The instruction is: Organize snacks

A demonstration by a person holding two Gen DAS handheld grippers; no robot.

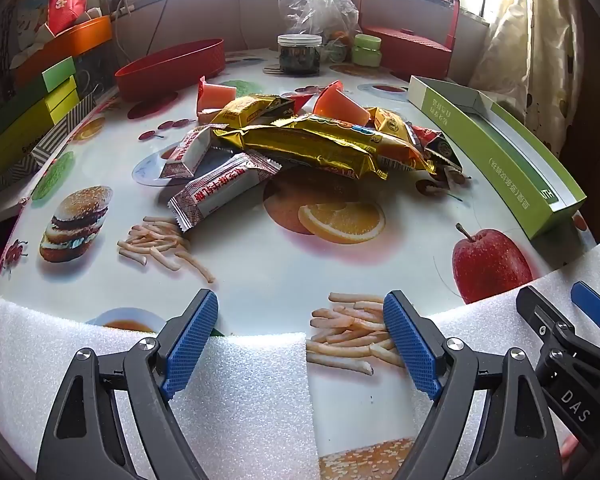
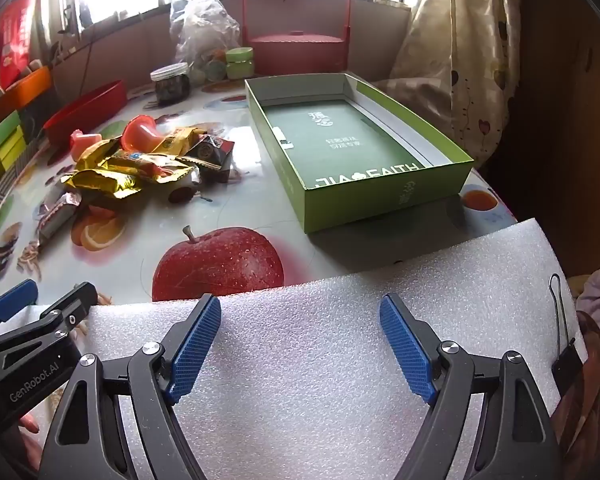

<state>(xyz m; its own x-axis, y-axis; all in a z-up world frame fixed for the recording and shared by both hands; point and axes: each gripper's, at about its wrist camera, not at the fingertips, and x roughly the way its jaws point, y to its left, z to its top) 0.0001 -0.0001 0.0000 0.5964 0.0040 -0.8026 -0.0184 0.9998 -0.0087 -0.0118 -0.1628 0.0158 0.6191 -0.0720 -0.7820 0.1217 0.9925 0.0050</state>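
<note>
A heap of snacks (image 1: 308, 140) lies mid-table: gold packets, white-and-red wrapped bars (image 1: 220, 190), orange jelly cups (image 1: 340, 104) and dark packets. The same snack heap (image 2: 140, 160) shows at the left in the right wrist view. A shallow green box (image 2: 364, 148) stands open and bare inside at the right. My left gripper (image 1: 300, 336) hovers open over the table's near edge, nothing between its fingers. My right gripper (image 2: 300, 336) is open above white foam sheet (image 2: 320, 360), holding nothing. Each gripper shows at the edge of the other's view.
The tablecloth (image 1: 260, 272) is printed with food pictures: fries, burger, orange, apple. A red oval tray (image 1: 172, 68) sits far left, a lidded jar (image 1: 300, 54), plastic bag (image 1: 316, 0) and red handled basket (image 1: 412, 40) at the back. Stacked boxes (image 1: 24, 112) line the left; curtain right.
</note>
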